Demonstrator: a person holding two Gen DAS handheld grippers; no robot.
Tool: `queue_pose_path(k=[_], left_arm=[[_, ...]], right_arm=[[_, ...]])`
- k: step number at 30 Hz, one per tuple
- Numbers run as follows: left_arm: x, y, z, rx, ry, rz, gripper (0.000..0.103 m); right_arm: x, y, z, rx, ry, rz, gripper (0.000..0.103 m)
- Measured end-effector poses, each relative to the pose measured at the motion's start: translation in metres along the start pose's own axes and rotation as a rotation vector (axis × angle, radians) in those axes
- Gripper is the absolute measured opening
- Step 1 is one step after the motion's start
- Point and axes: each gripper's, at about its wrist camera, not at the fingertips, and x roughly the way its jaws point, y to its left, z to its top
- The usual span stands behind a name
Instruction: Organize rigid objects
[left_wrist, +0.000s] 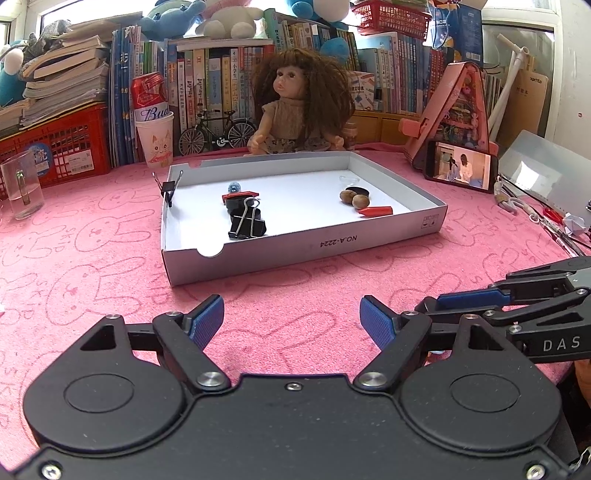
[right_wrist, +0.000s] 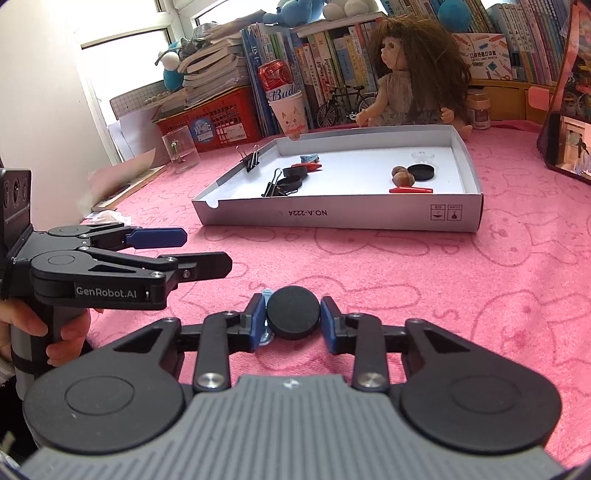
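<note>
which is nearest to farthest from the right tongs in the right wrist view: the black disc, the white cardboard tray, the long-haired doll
1. Black round disc: between the pads of the right tongs, on the pink cloth.
2. White shallow cardboard tray: ahead, mid-table, its front wall facing the tongs.
3. Brown long-haired doll: sitting behind the tray's far edge, before the books.

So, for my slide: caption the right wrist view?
Right gripper clamps a black disc over the pink cloth, short of the white box.
</note>
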Motion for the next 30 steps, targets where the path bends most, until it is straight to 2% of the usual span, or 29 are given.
queue_pose_path(k=[5, 8, 11, 16, 18, 20, 22, 23, 25, 30], left_arm=[[-0.008, -0.006, -0.007, -0.002, -0.014, -0.05, 0.079], [-0.015, -0.012, -0.011, 0.014, -0.029, -0.111, 0.079], [-0.017, -0.025, -0.016, 0.078, -0.028, -0.153, 0.078], [-0.016, -0.052, -0.023, 0.16, -0.01, -0.212, 0.069], [-0.013, -0.06, -0.024, 0.161, -0.002, -0.225, 0.064], [-0.006, -0.066, -0.025, 0.16, 0.012, -0.205, 0.049], [-0.001, -0.071, -0.026, 0.155, 0.02, -0.173, 0.042], [0.0, -0.072, -0.025, 0.161, 0.015, -0.162, 0.03], [0.002, -0.073, -0.023, 0.163, 0.013, -0.132, 0.017], [0.007, -0.053, -0.015, 0.1, 0.028, -0.119, 0.016]], right_arm=[[-0.006, -0.004, 0.003, 0.005, -0.039, -0.056, 0.037], [-0.011, -0.011, 0.003, 0.017, -0.057, -0.107, 0.037], [-0.015, -0.017, 0.0, 0.031, -0.069, -0.142, 0.037], [-0.019, -0.023, -0.005, 0.038, -0.075, -0.176, 0.038], [-0.019, -0.024, -0.006, 0.039, -0.077, -0.183, 0.038], [-0.019, -0.025, -0.006, 0.041, -0.078, -0.185, 0.038], [-0.019, -0.025, -0.007, 0.043, -0.079, -0.186, 0.038], [-0.019, -0.025, -0.007, 0.043, -0.079, -0.184, 0.039], [-0.018, -0.025, -0.007, 0.043, -0.078, -0.184, 0.039], [-0.016, -0.024, -0.008, 0.045, -0.077, -0.181, 0.039]])
